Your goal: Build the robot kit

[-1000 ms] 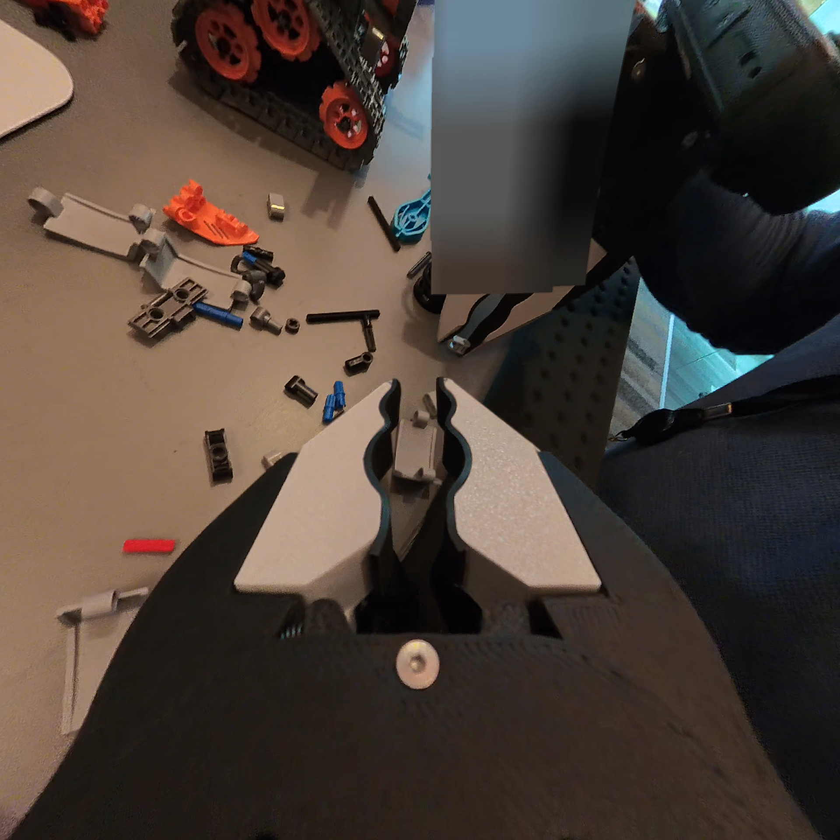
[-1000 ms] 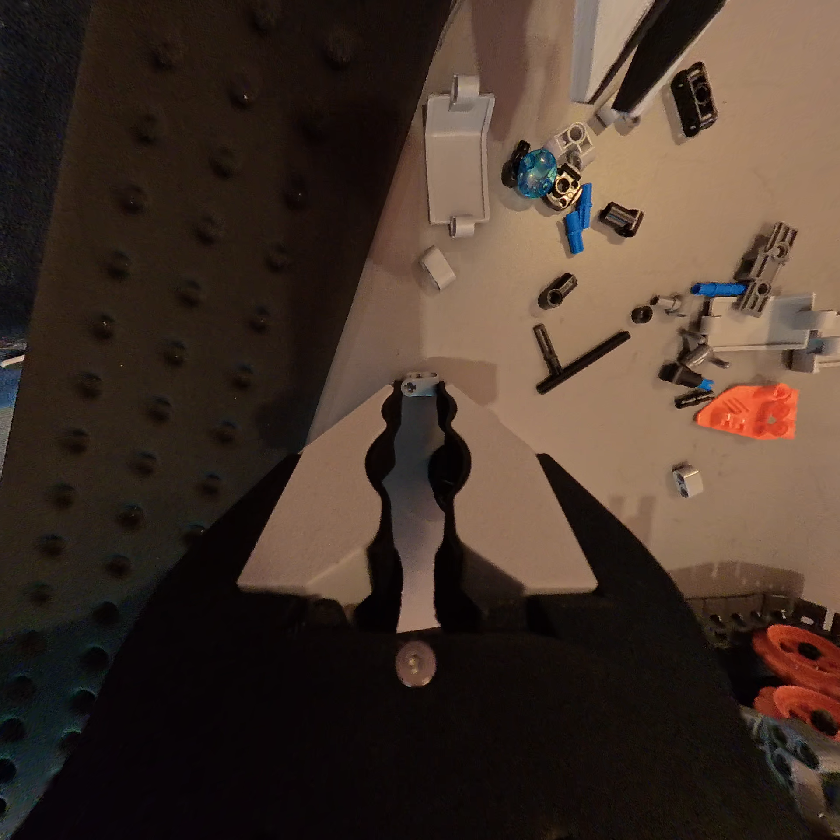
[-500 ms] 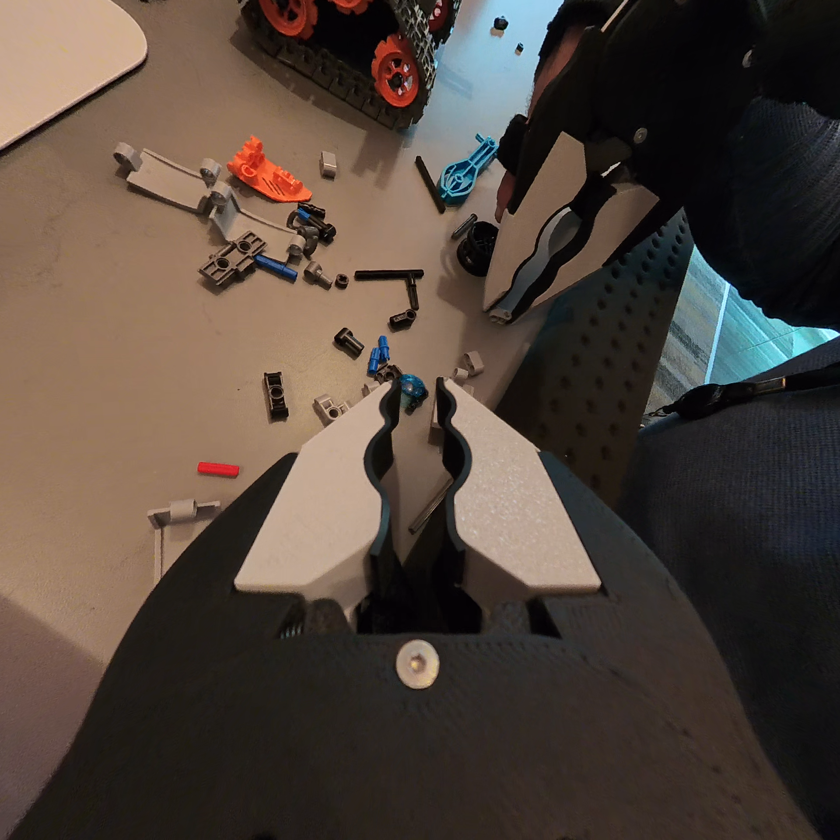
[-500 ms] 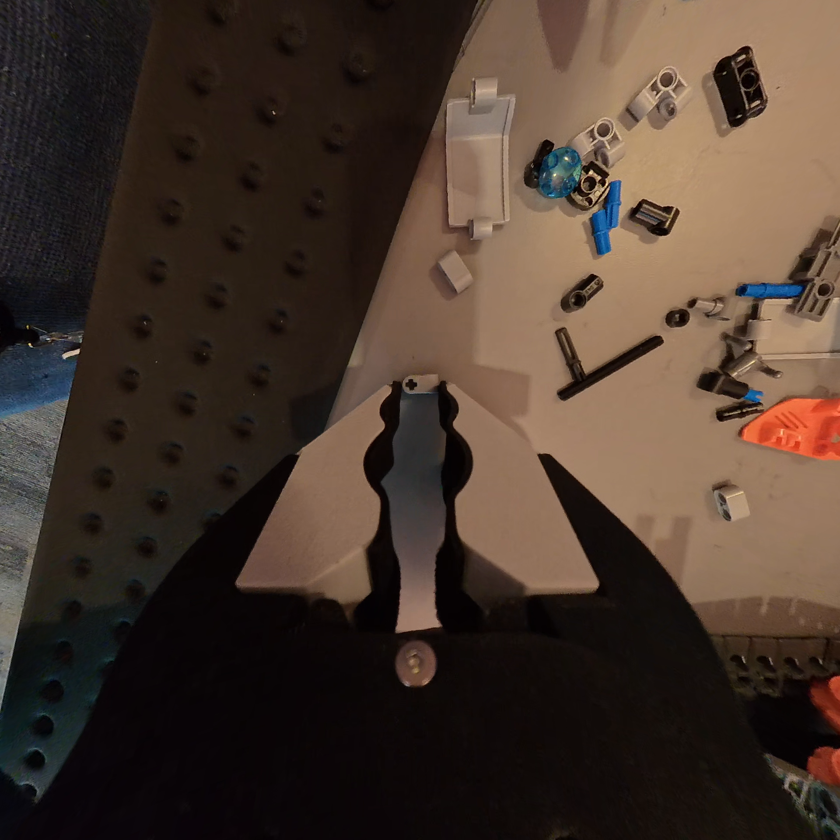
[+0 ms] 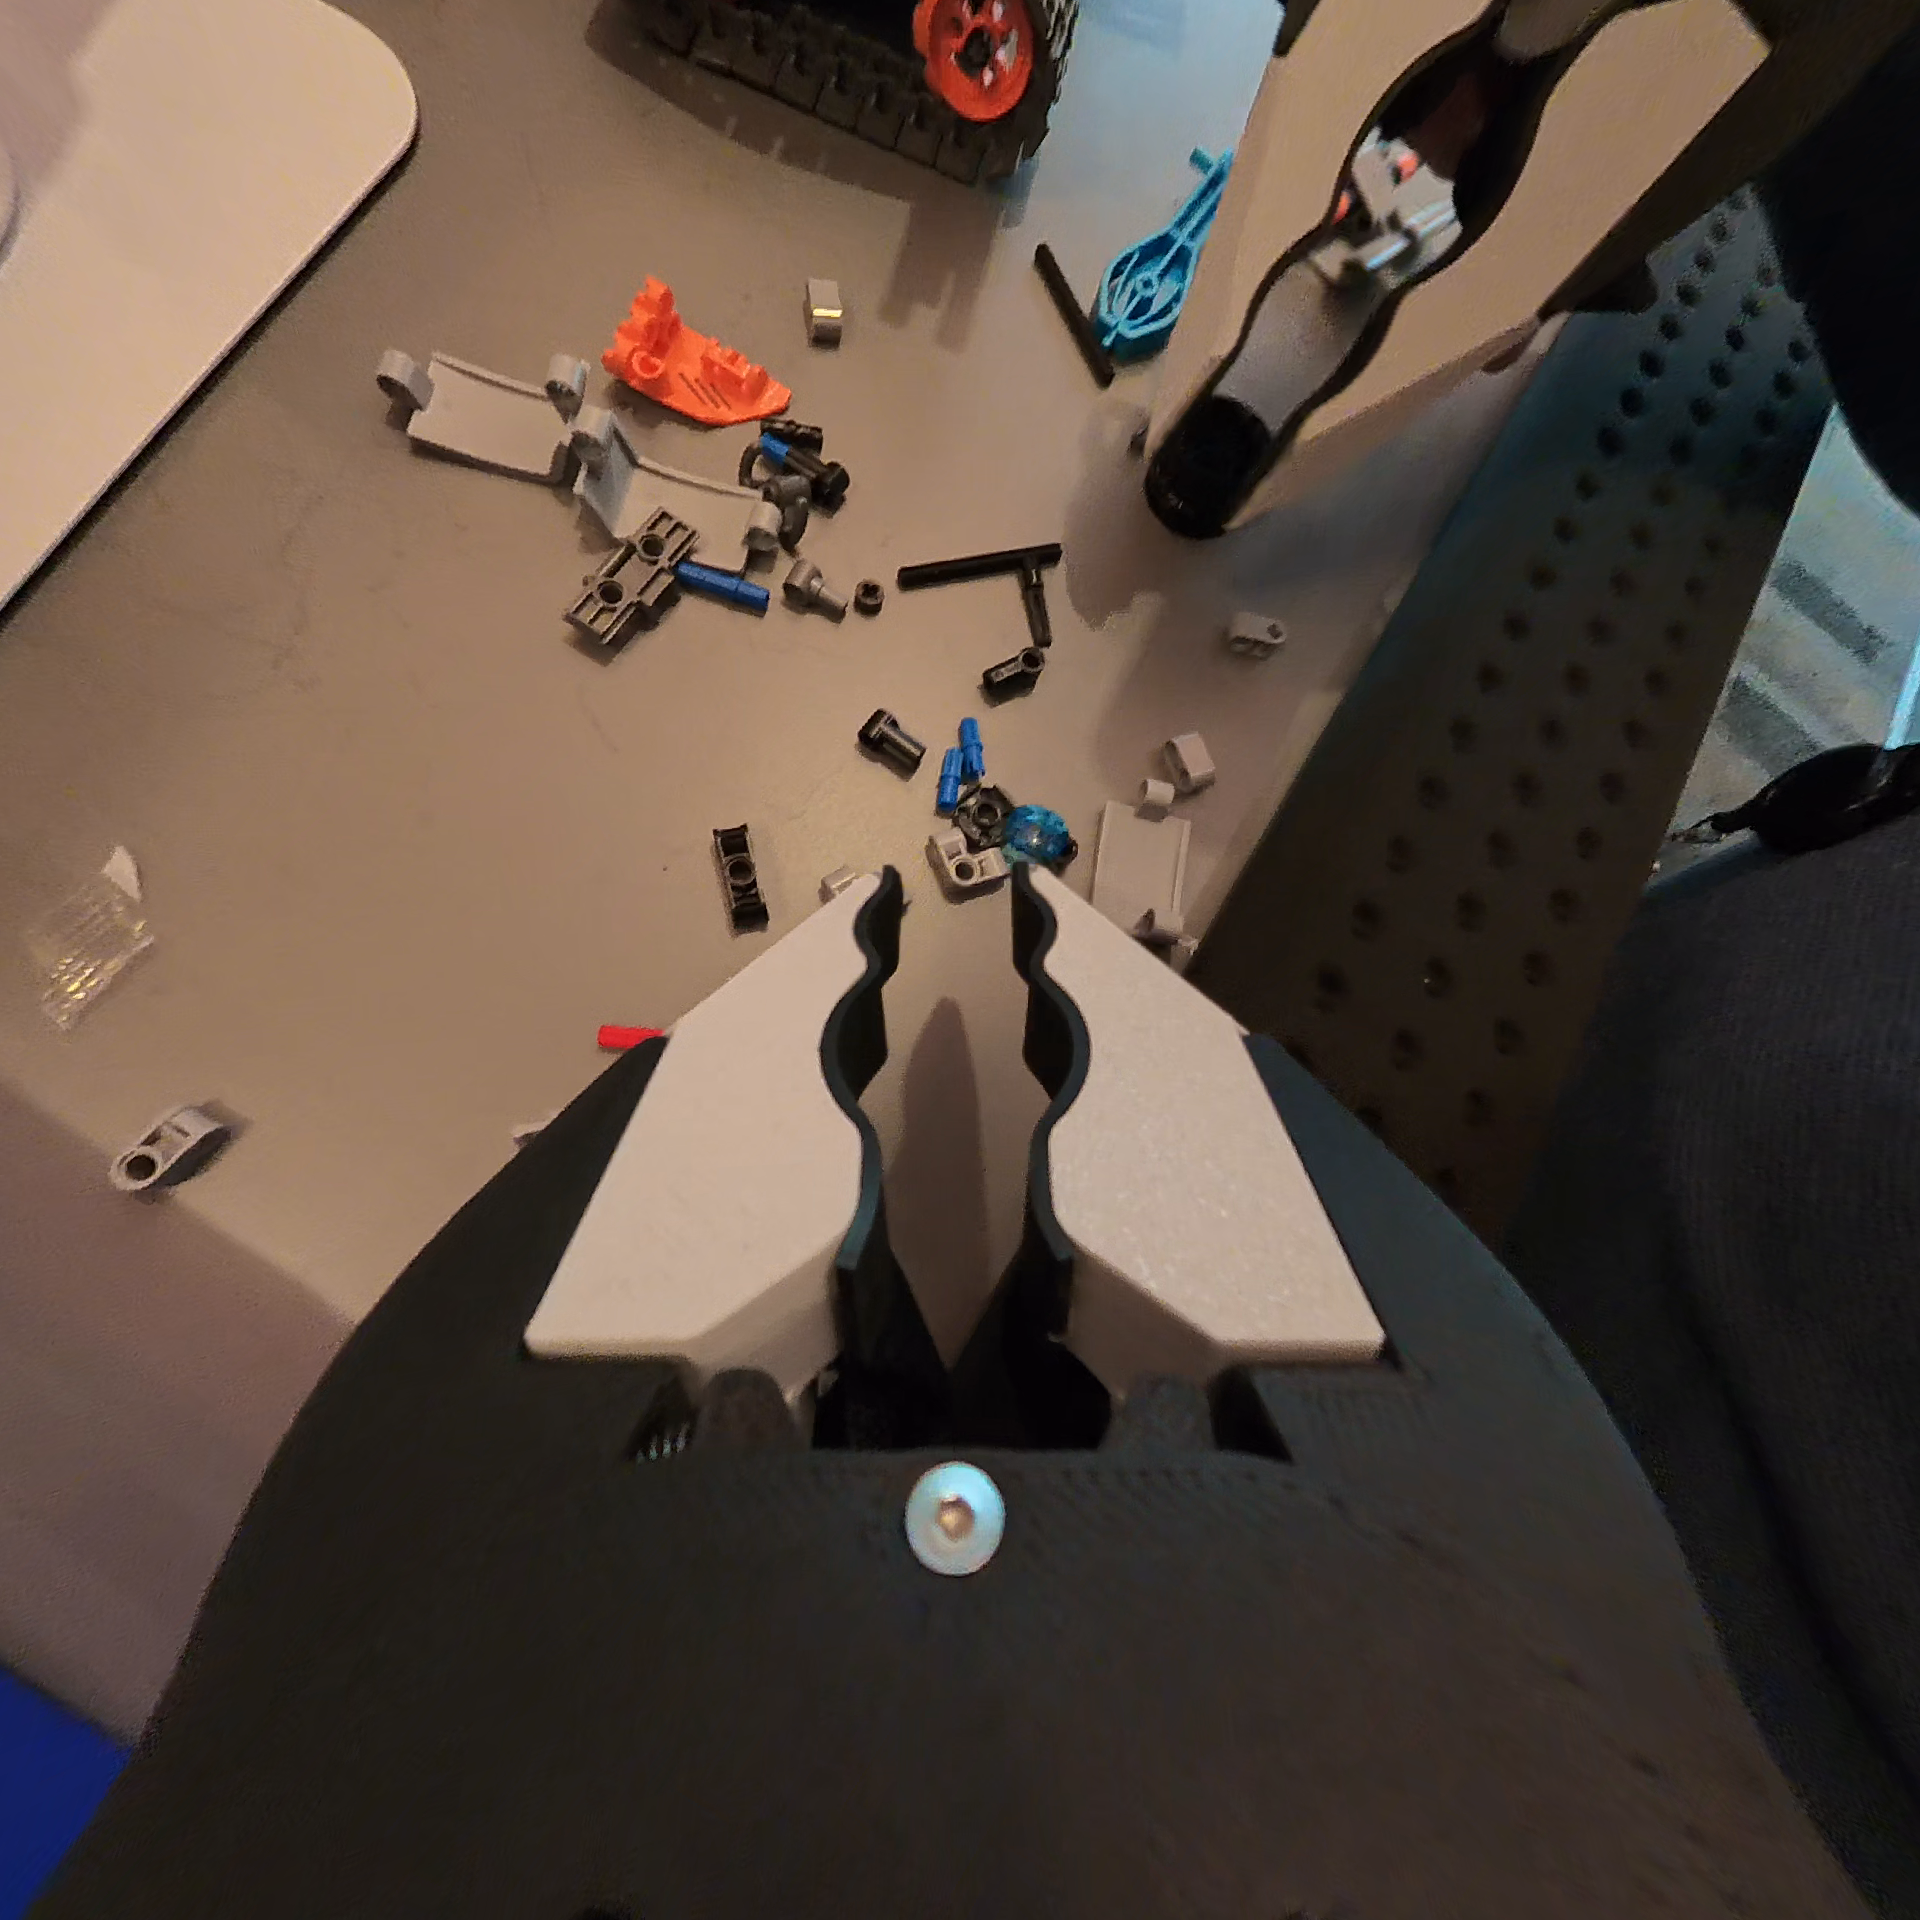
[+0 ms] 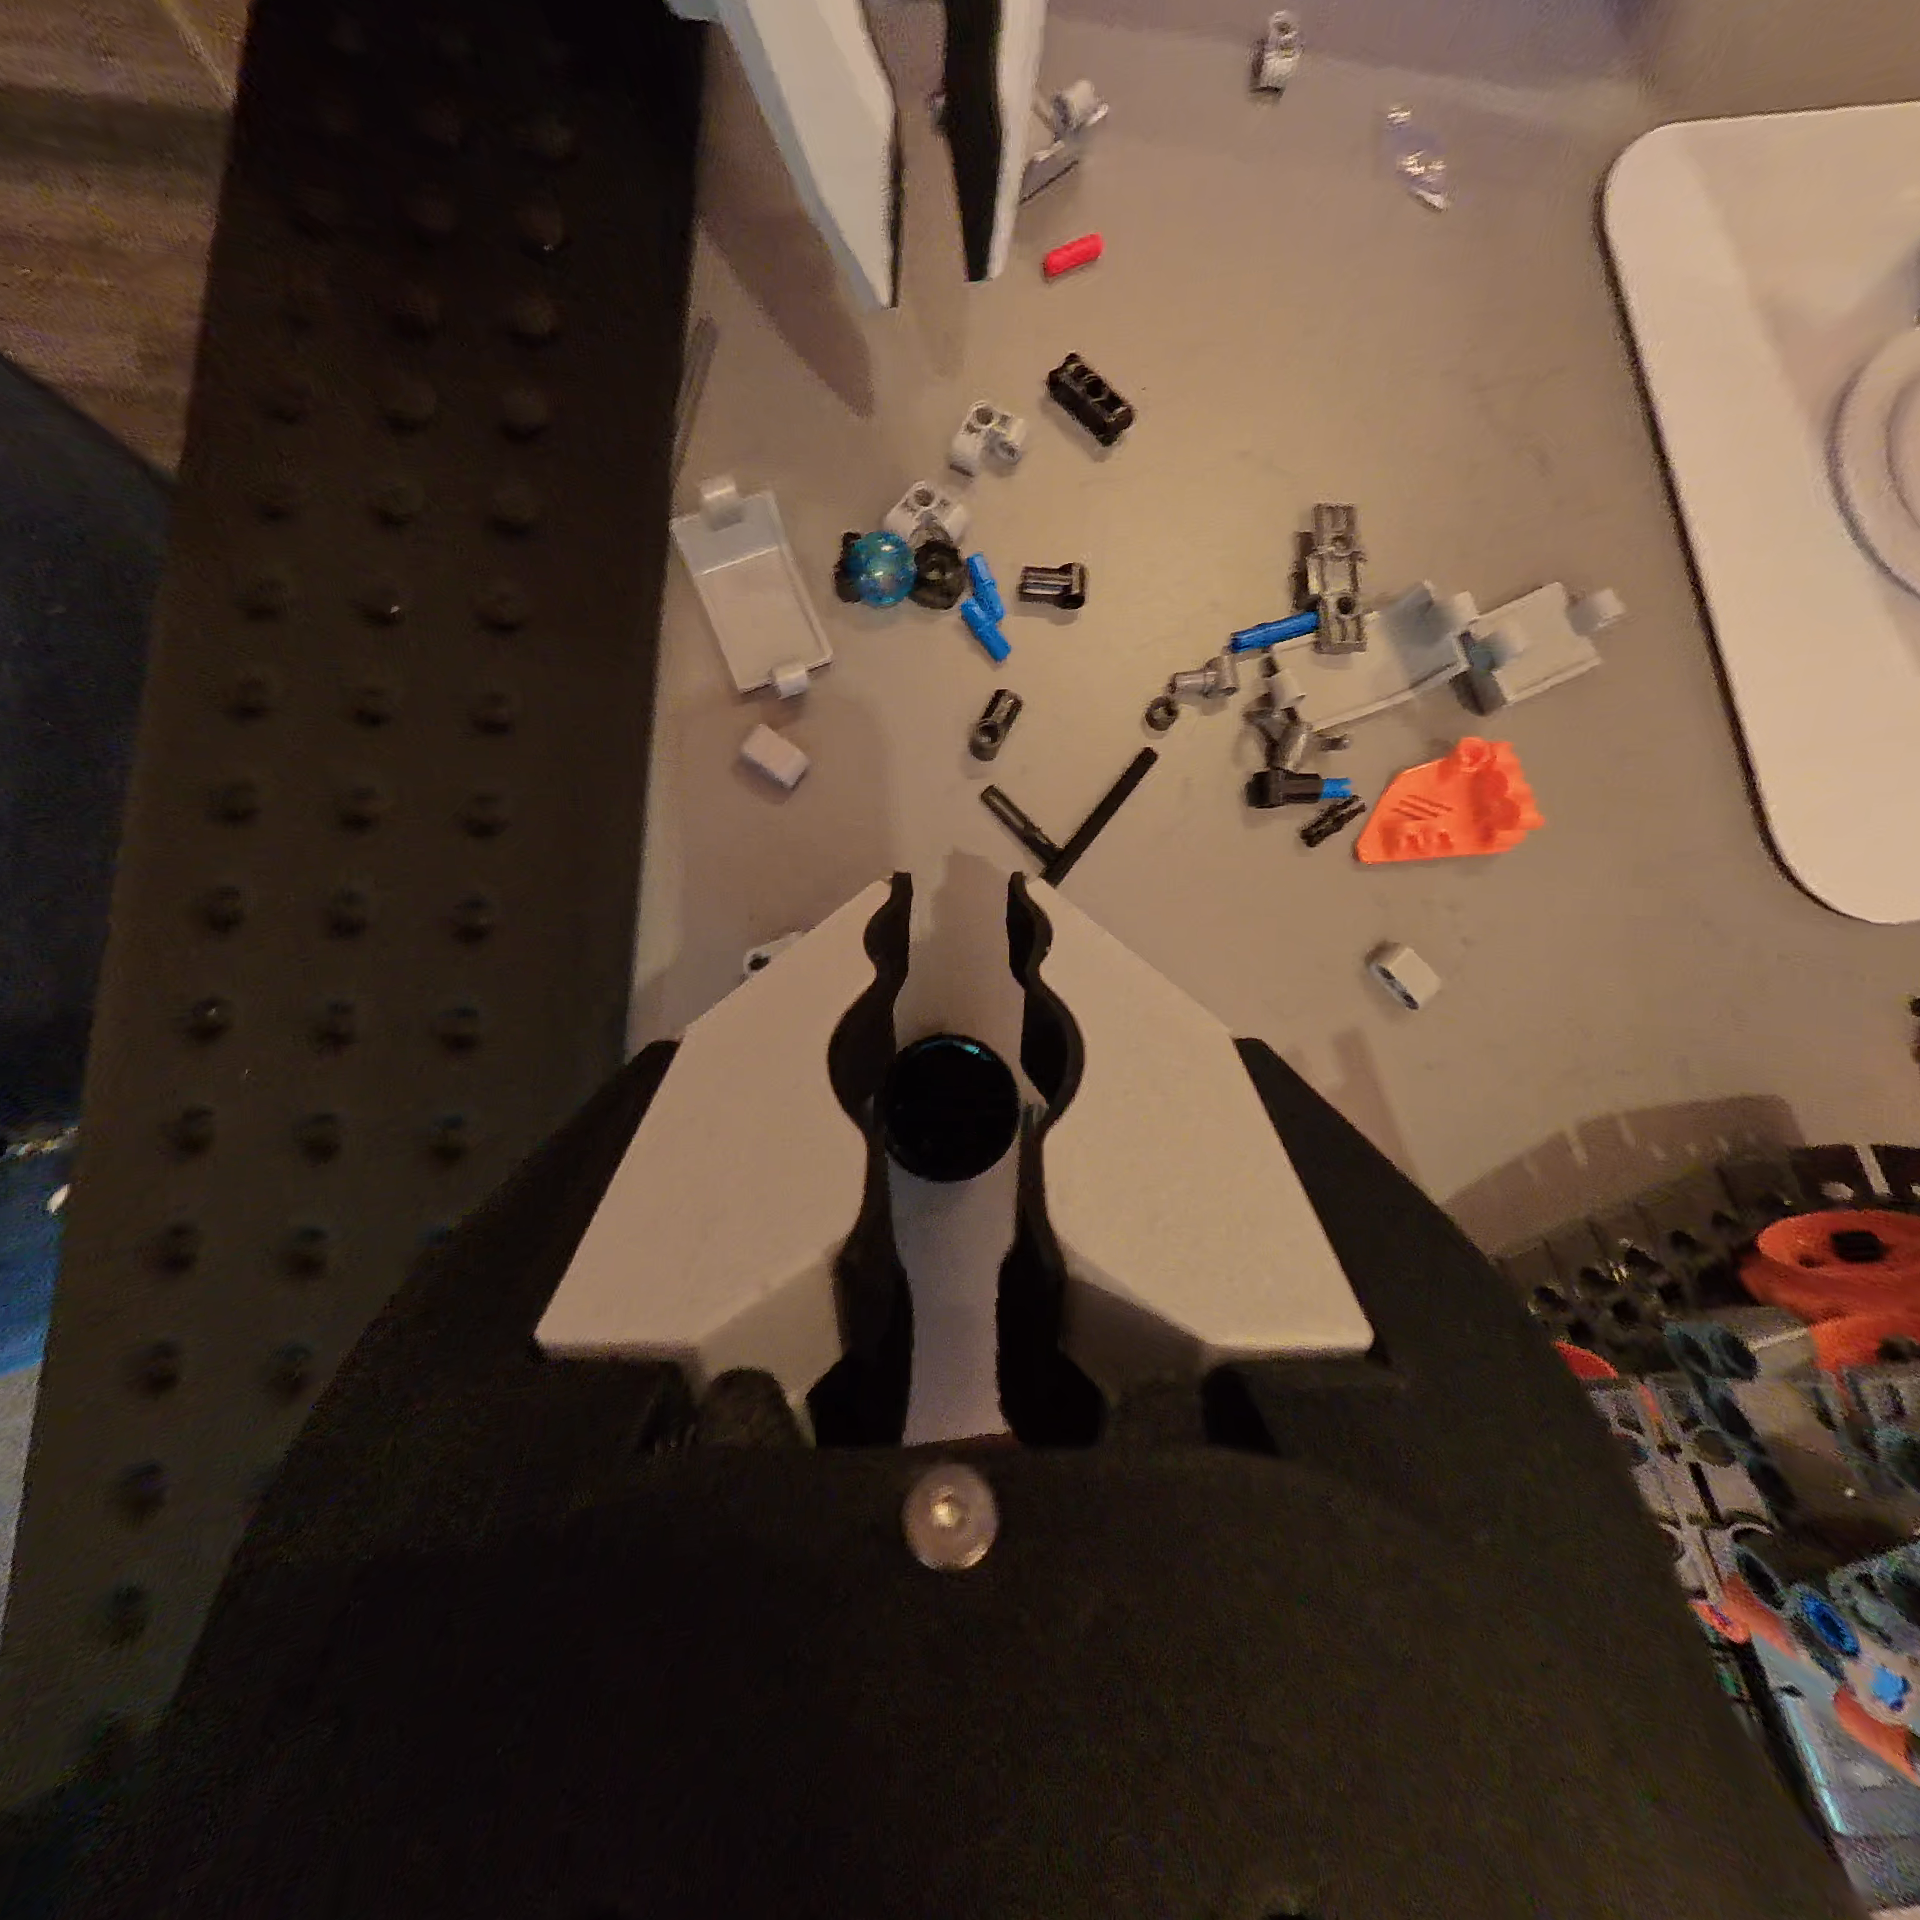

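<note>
My left gripper (image 5: 956, 883) is open and empty. It hangs over the grey table (image 5: 416, 779), just short of two small grey connectors, a blue see-through ball (image 5: 1036, 834) and a grey panel (image 5: 1143, 852). My right gripper (image 6: 958, 883) has its jaws a little apart, and a black wheel (image 6: 948, 1122) sits in the round recess between them. In the left wrist view the right gripper (image 5: 1216, 468) stands tip-down on the table over the wheel (image 5: 1190, 488). I cannot tell whether it grips the wheel. A small grey connector (image 5: 1257, 632) lies loose nearby.
Loose parts lie mid-table: an orange shell (image 5: 691, 364), grey panels, black axles (image 5: 977, 566), blue pins, a red pin (image 5: 629, 1034). A tracked model with orange wheels (image 5: 883, 62) stands behind them. There is a white pad (image 5: 156, 208), and a dark perforated strip (image 5: 1507, 831) along the table edge. The gap from one gripper's tips to the other's is roughly 12 cm. Between my right fingertips and the small grey connector (image 5: 1257, 632) there is roughly 4 cm.
The right gripper let go of the small grey connector it held at its tips and moved over the black wheel. The left gripper drew back from the parts.
</note>
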The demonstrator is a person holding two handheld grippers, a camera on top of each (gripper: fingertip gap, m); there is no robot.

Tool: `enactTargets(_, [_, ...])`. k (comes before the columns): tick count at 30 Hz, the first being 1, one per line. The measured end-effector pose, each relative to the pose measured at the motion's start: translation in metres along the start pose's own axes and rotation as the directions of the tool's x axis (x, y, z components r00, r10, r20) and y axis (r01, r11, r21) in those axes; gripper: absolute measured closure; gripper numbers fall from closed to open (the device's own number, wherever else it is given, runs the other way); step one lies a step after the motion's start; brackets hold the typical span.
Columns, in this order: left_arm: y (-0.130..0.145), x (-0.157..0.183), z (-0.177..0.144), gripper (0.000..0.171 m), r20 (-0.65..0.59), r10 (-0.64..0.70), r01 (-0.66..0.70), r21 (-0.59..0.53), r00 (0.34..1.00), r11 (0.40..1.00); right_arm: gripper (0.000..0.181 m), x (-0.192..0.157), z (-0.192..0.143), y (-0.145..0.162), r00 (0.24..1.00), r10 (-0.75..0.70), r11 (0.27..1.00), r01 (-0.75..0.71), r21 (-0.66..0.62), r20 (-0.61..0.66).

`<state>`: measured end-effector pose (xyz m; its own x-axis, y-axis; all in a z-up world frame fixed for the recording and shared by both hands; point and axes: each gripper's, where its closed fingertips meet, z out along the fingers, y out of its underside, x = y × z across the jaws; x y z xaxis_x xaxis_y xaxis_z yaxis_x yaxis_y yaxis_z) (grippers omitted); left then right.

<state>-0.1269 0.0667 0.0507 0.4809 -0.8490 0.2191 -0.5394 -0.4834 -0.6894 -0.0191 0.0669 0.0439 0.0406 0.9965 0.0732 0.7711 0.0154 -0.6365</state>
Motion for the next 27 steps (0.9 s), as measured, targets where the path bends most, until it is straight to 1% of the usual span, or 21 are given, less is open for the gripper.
enactTargets(4, [0.015, 0.0, -0.009, 0.153, 0.004, 0.015, -0.015, -0.089, 1.0, 0.996, 0.166, 0.001, 0.003, -0.001, 0.999, 0.022, 1.0, -0.021, 0.023, -0.028])
enactTargets(8, [0.022, 0.004, -0.017, 0.153, -0.003, 0.045, -0.045, -0.112, 0.999, 0.993, 0.166, 0.001, 0.0, -0.002, 0.999, 0.044, 0.998, -0.042, 0.057, -0.03])
enactTargets(11, [0.029, 0.003, -0.017, 0.153, 0.015, 0.068, -0.065, -0.141, 0.998, 0.988, 0.168, 0.002, -0.002, -0.002, 0.998, 0.042, 0.997, -0.039, 0.071, -0.042])
enactTargets(14, [0.025, 0.014, -0.007, 0.154, -0.029, 0.113, -0.116, -0.13, 0.993, 0.985, 0.169, 0.002, -0.003, -0.003, 0.998, 0.05, 0.995, -0.045, 0.093, -0.044])
enactTargets(17, [0.026, 0.02, 0.011, 0.154, -0.042, 0.187, -0.192, -0.181, 0.981, 0.965, 0.169, 0.001, -0.003, -0.004, 0.997, 0.06, 0.991, -0.055, 0.119, -0.037])
enactTargets(18, [0.027, 0.019, 0.015, 0.154, -0.034, 0.198, -0.201, -0.197, 0.98, 0.96, 0.169, 0.001, -0.003, -0.004, 0.997, 0.062, 0.99, -0.057, 0.125, -0.038])
enactTargets(22, [0.021, 0.025, 0.028, 0.156, -0.061, 0.213, -0.221, -0.176, 0.975, 0.959, 0.17, 0.001, -0.003, -0.003, 0.997, 0.066, 0.989, -0.06, 0.134, -0.04])
enactTargets(27, [0.024, 0.024, 0.041, 0.161, -0.072, 0.233, -0.243, -0.205, 0.97, 0.948, 0.171, 0.002, -0.006, -0.004, 0.997, 0.069, 0.986, -0.061, 0.154, -0.046])
